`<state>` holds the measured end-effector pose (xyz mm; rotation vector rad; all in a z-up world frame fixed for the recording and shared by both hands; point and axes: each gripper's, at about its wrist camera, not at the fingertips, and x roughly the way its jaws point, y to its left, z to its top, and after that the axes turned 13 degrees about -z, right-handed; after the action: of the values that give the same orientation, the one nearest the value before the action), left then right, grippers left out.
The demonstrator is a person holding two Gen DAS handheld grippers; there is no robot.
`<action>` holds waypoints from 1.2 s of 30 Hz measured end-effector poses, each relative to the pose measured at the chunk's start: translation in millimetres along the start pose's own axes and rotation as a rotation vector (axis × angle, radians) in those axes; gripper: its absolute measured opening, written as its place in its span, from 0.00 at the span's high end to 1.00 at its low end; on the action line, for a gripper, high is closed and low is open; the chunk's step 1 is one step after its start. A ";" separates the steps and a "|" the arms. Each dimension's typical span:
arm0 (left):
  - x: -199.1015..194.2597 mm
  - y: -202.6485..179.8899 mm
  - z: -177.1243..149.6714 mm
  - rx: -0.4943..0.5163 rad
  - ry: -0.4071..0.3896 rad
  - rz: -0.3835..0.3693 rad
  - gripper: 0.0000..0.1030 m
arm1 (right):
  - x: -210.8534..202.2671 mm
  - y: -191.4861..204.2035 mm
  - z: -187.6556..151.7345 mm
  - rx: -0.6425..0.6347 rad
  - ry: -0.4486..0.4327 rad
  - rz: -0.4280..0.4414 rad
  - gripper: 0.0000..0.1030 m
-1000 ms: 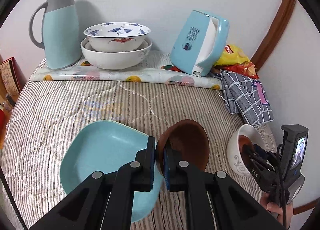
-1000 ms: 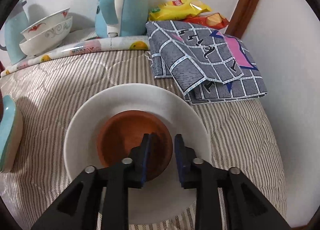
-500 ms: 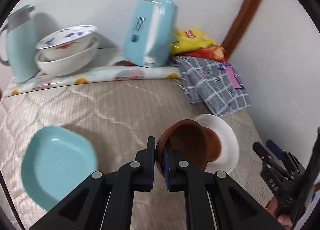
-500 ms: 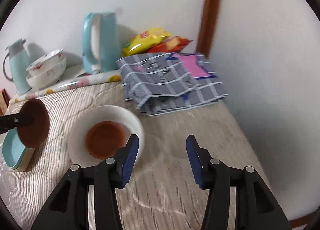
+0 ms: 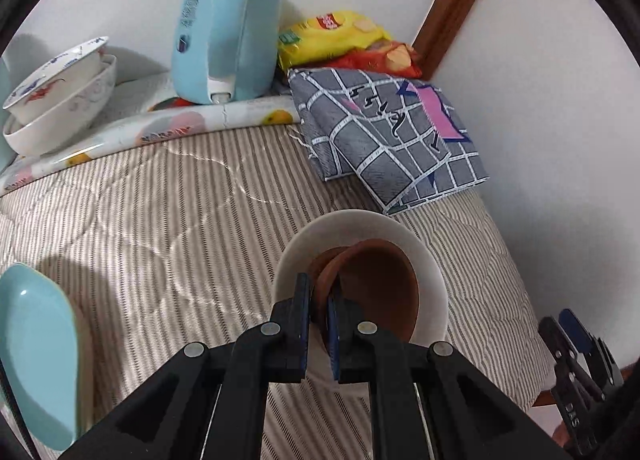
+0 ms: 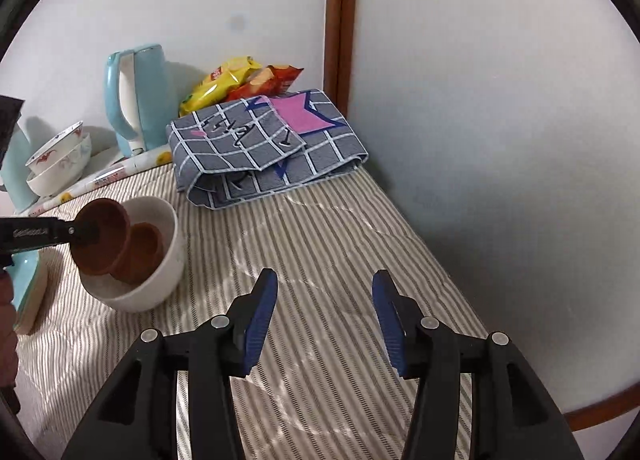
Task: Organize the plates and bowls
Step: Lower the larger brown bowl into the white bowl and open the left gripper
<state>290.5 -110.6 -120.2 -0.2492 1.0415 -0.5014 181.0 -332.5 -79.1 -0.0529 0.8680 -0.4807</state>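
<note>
at the far left of our left wrist view a pale blue shallow plate lies on the striped quilted bed cover. behind it, on a fruit-printed mat by the wall, two white painted bowls sit nested, and just right of them stands a light blue electric kettle. further right are a yellow snack bag with a red snack bag beside it, and in front of them a folded grey checked cloth.

our left hand-held gripper is clamped on the rim of a brown shallow clay bowl, which it holds tilted over a larger white ceramic bowl standing on the bed cover. a second brown clay bowl already lies inside the white one; whether the held bowl touches it we cannot tell.

in our right wrist view the white bowl sits at the left, well apart from the right hand-held gripper. its jaws have just been opening and now stand apart with nothing between them, hovering over bare striped bed cover near the white wall. a brown wooden door frame runs up the corner behind the cloth.
</note>
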 end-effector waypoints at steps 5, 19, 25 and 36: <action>15.2 0.2 1.5 -0.016 0.022 0.006 0.92 | 4.6 -4.9 -6.2 0.002 0.016 -0.002 0.52; 25.1 10.2 3.8 -0.082 0.030 -0.053 0.90 | 0.9 -5.5 -15.6 0.003 0.021 0.010 0.52; 23.3 10.8 2.5 -0.079 0.041 -0.065 0.88 | -1.0 -2.7 -18.2 -0.003 0.031 0.017 0.52; 8.2 -3.8 -4.0 0.010 0.055 -0.050 0.72 | -6.1 15.7 -13.0 -0.016 0.030 0.056 0.52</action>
<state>289.3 -117.8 -126.8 -0.2541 1.0883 -0.5615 174.0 -313.9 -86.8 -0.0362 0.9003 -0.4229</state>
